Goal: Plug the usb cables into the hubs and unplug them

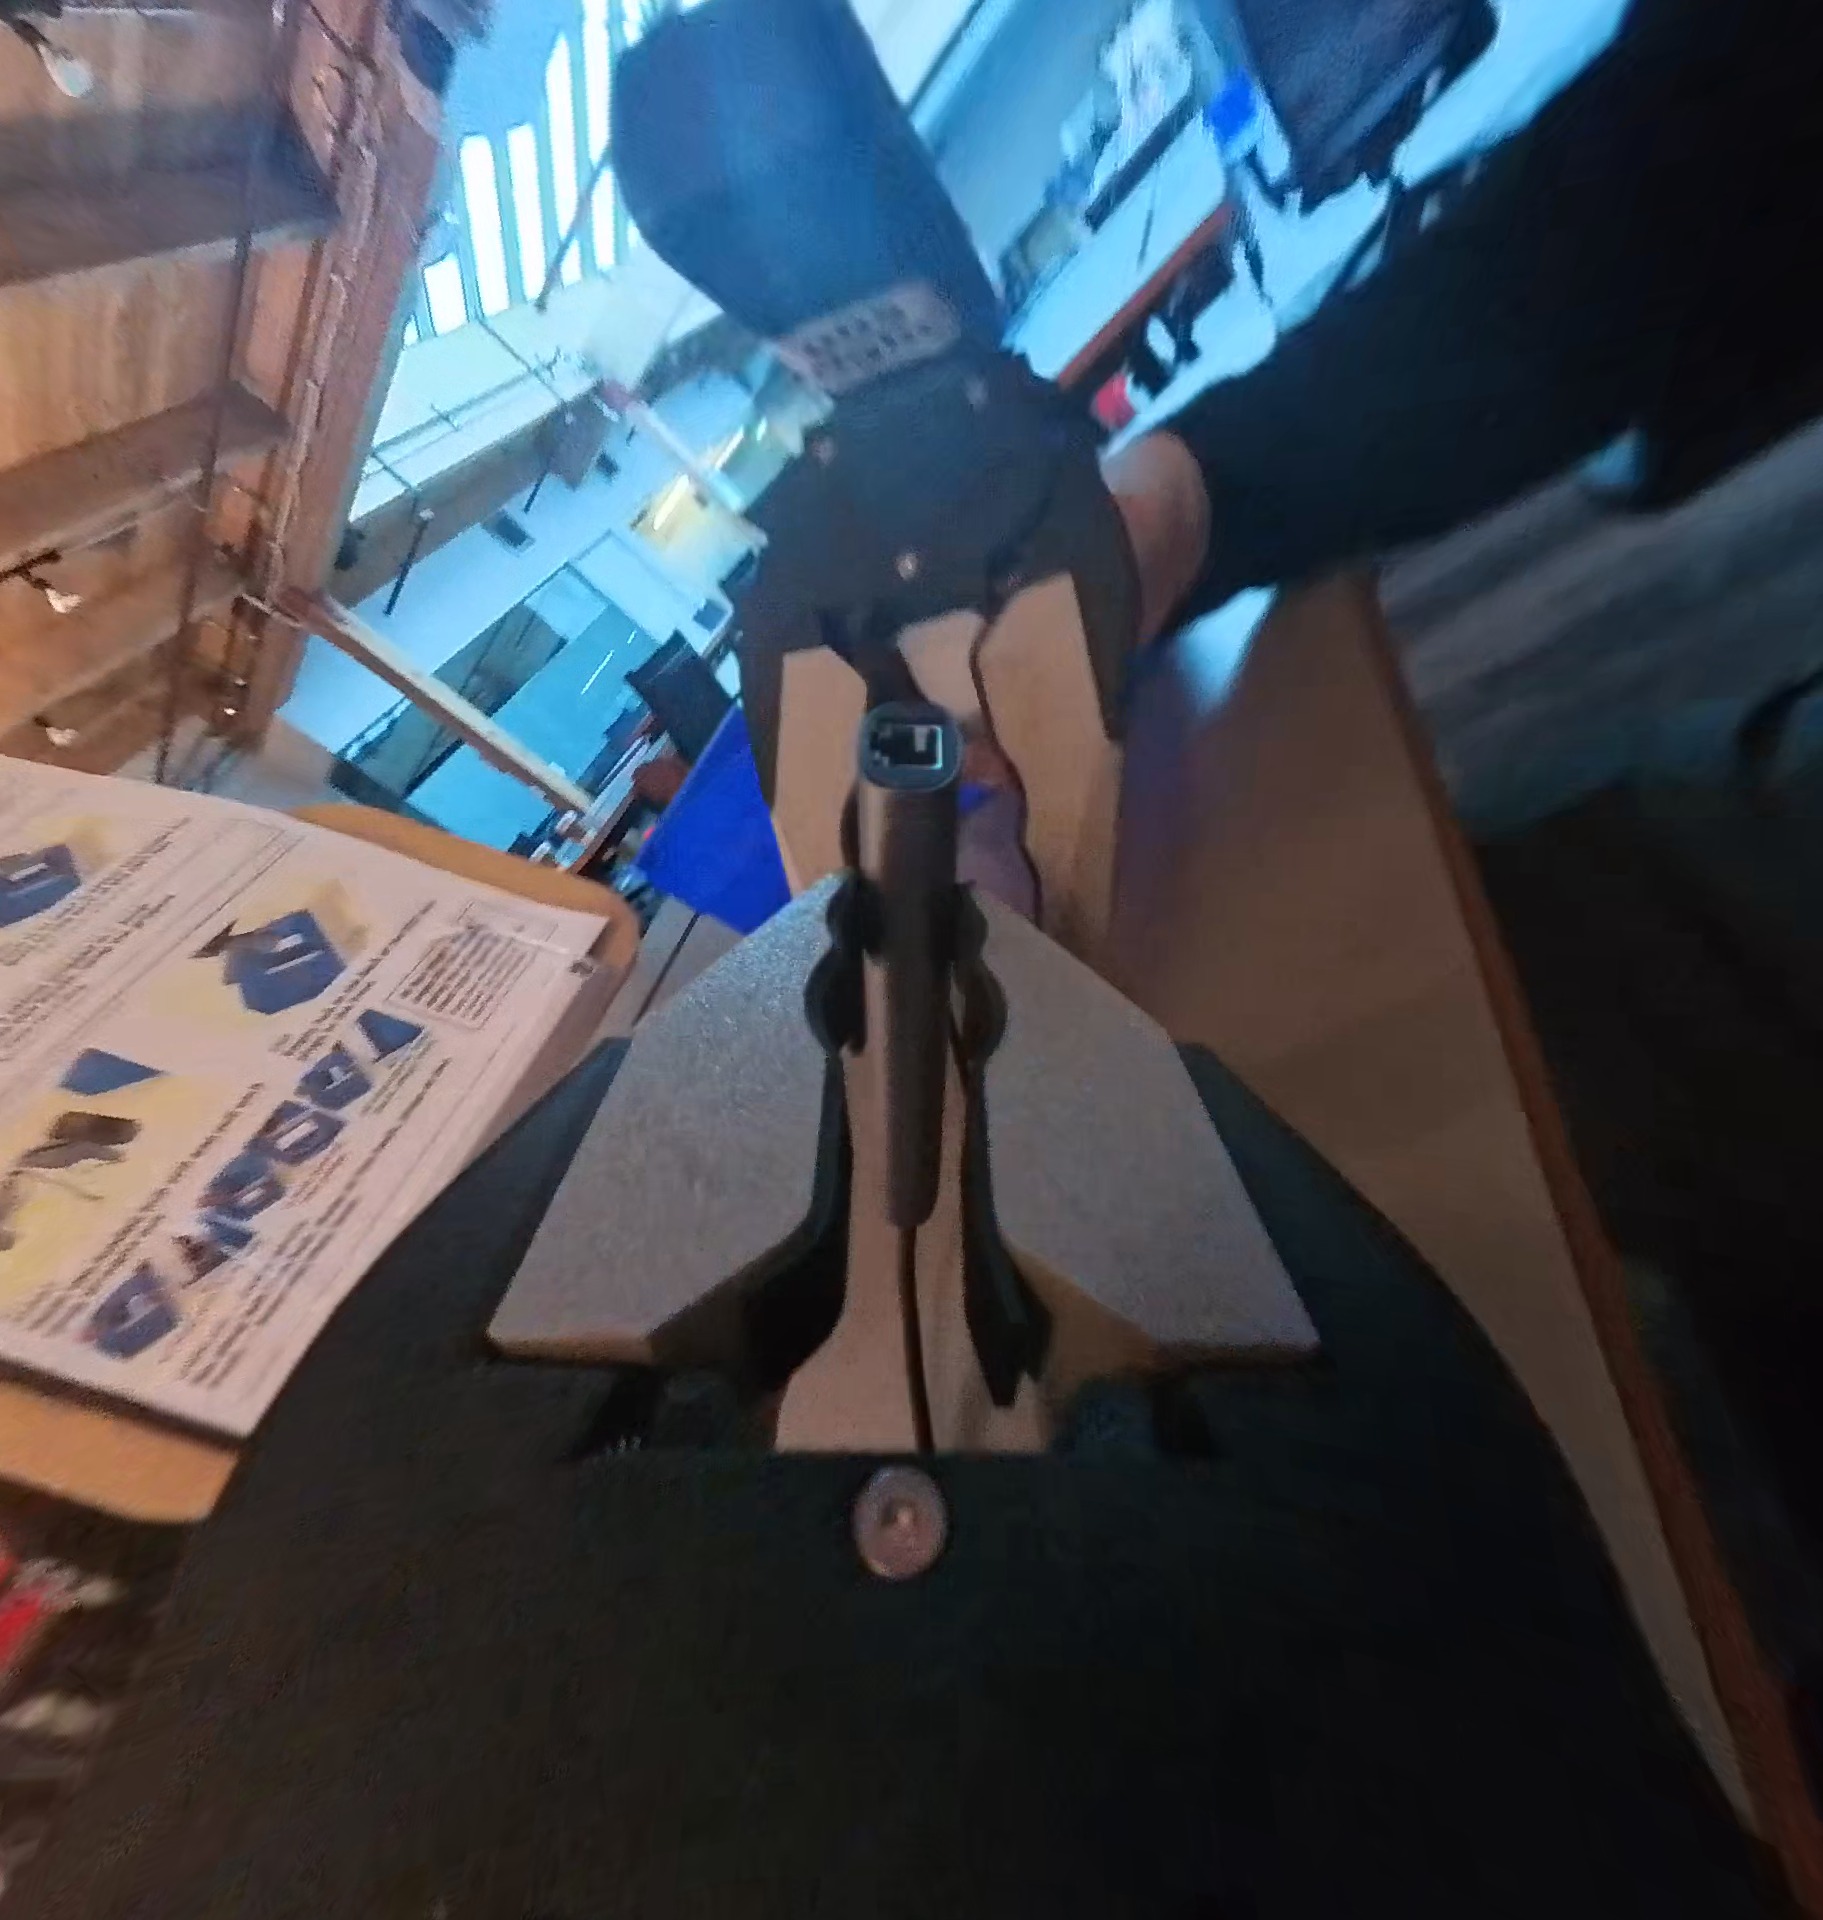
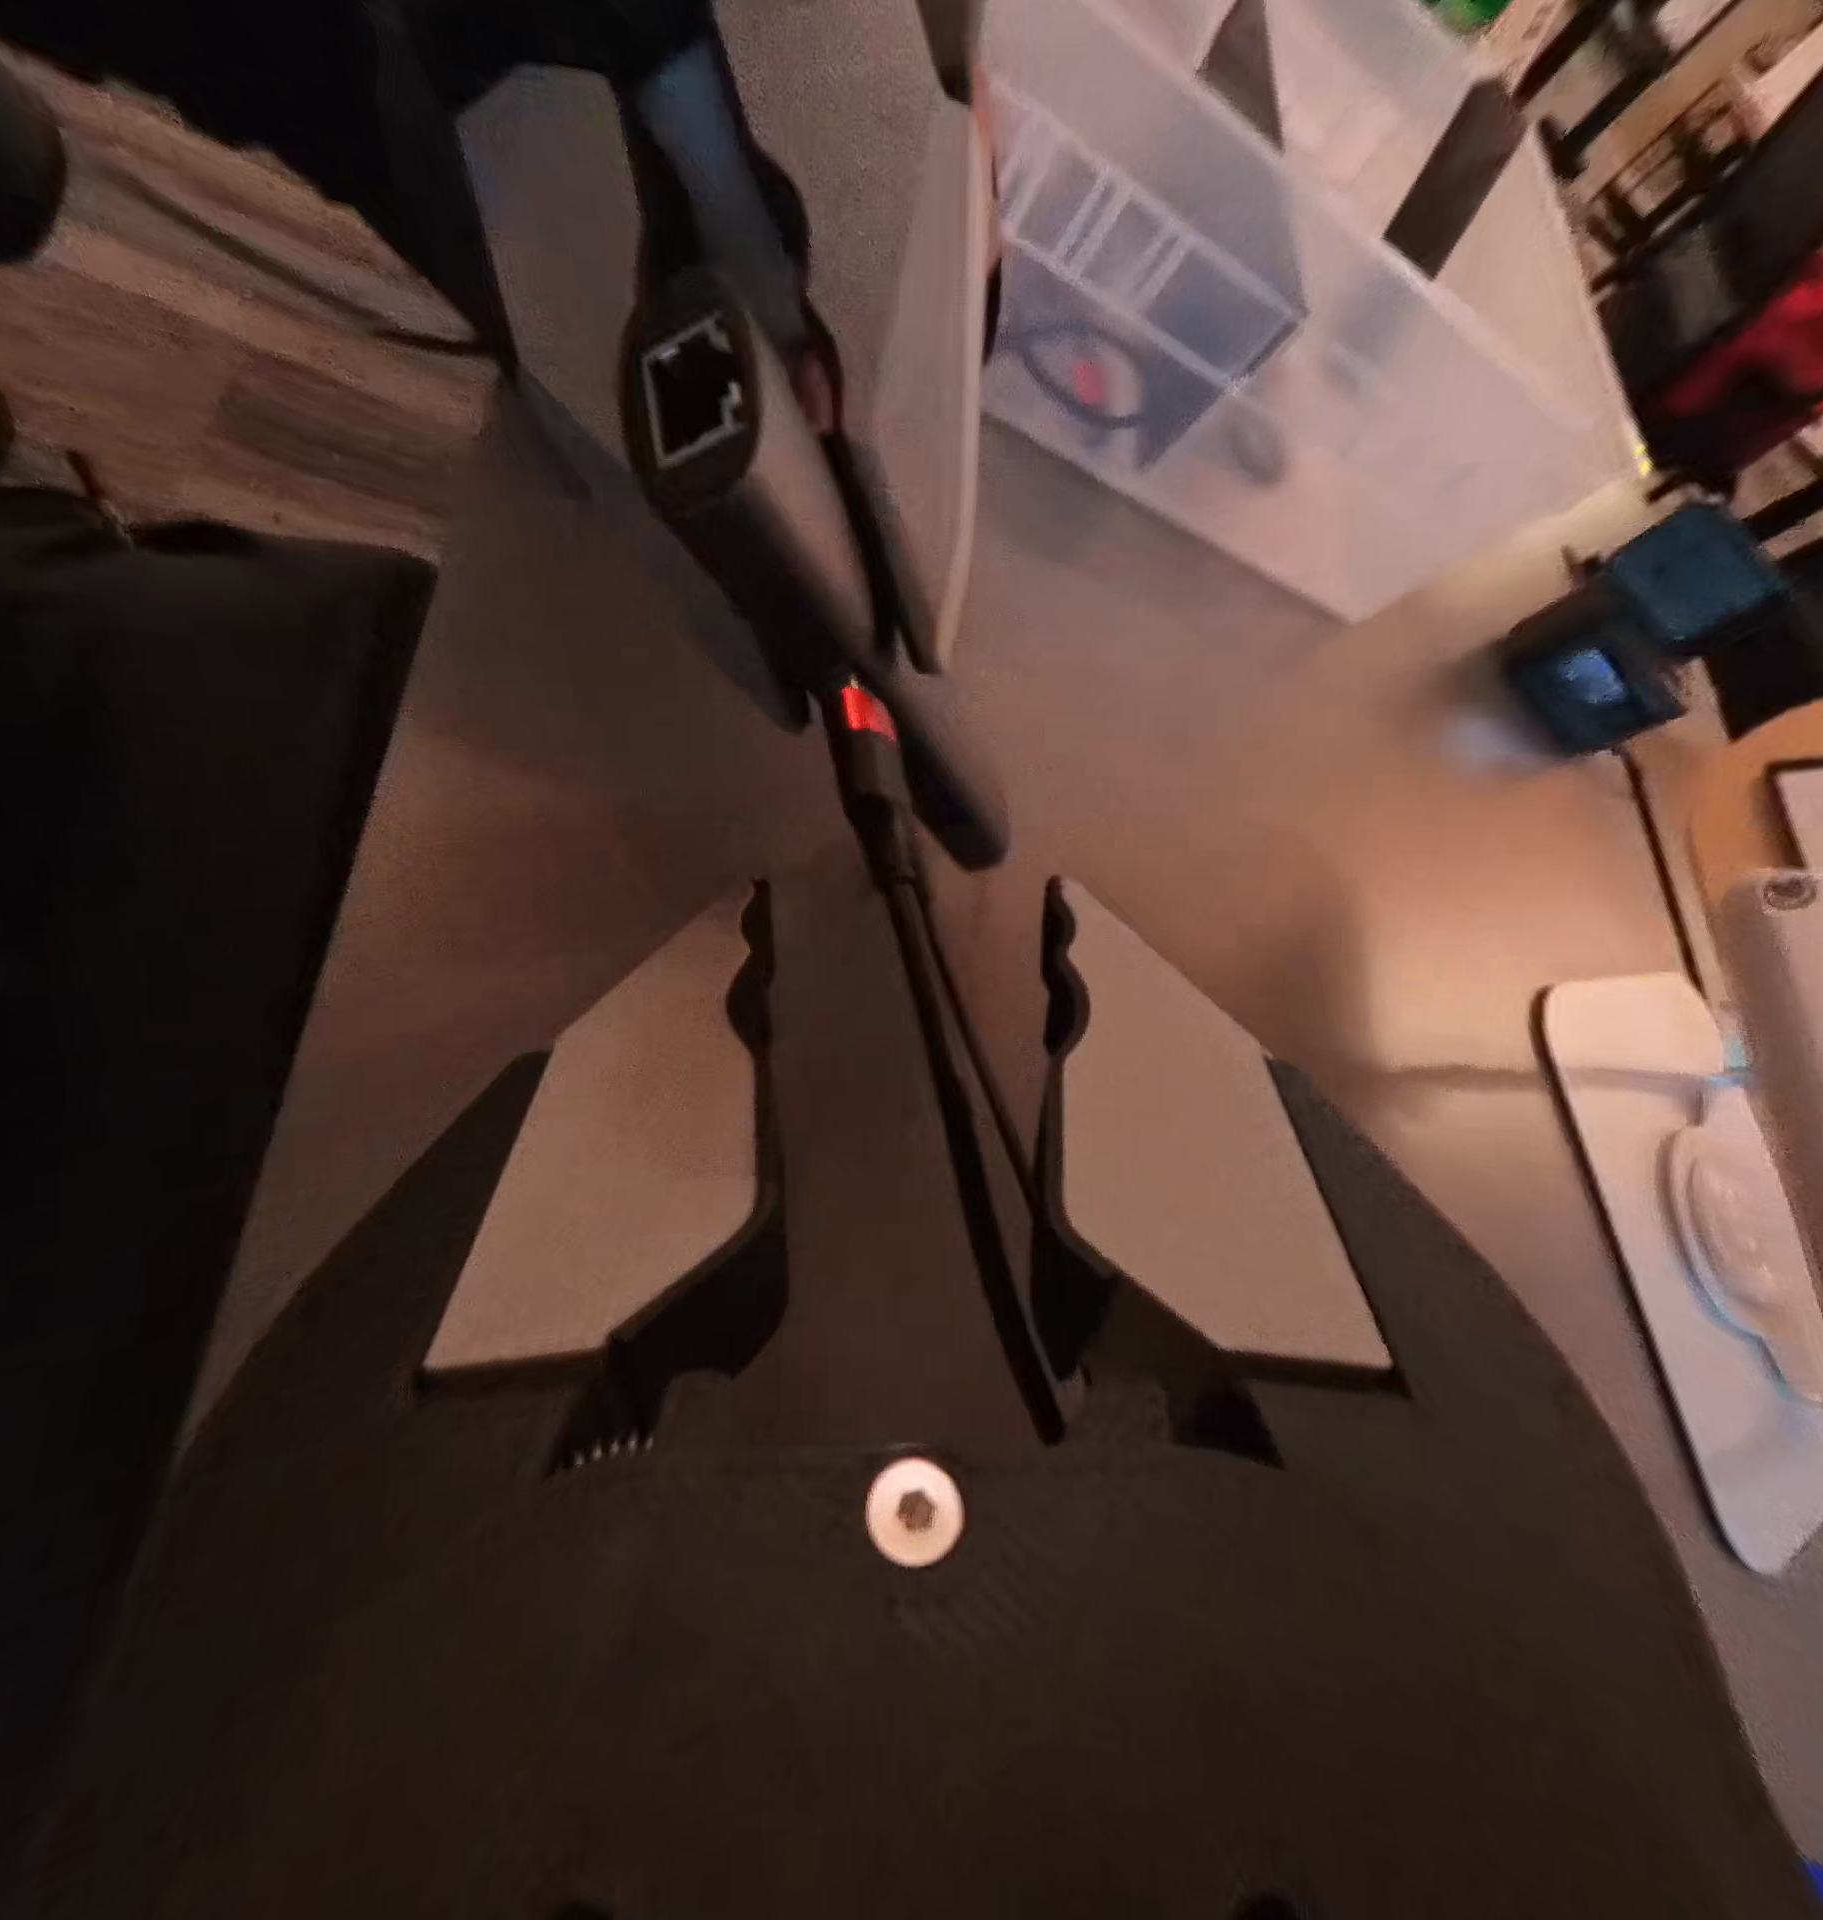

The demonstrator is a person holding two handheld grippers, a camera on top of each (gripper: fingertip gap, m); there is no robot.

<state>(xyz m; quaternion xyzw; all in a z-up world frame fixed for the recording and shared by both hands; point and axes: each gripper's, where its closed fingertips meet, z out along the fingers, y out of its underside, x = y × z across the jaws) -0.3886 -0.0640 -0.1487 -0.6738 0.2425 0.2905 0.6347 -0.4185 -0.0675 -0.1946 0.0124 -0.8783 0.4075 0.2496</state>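
My left gripper (image 1: 907, 935) is shut on a dark grey USB hub (image 1: 909, 997) and holds it lifted, its square end port facing away. A thin black lead hangs from the hub's near end. In the right wrist view the same hub (image 2: 720, 447) sits between the left gripper's fingers (image 2: 938, 416). A black USB plug with a red band (image 2: 865, 717) sits at the hub's near end; blur hides whether it is seated. Its cable (image 2: 948, 1091) runs back between the jaws of my right gripper (image 2: 907, 935), which are open and apart from it. The right gripper also shows beyond the hub in the left wrist view (image 1: 938, 540).
A printed sheet with blue pictures (image 1: 211, 1039) lies on the wooden table (image 1: 1302, 935) at the left. A clear plastic organiser box (image 2: 1198, 312) stands behind the hub. A blue device (image 2: 1634, 644) and a white pad (image 2: 1613, 1195) are at the right, a dark mat (image 2: 159, 935) at the left. Tip to tip, the grippers are about 5 cm apart.
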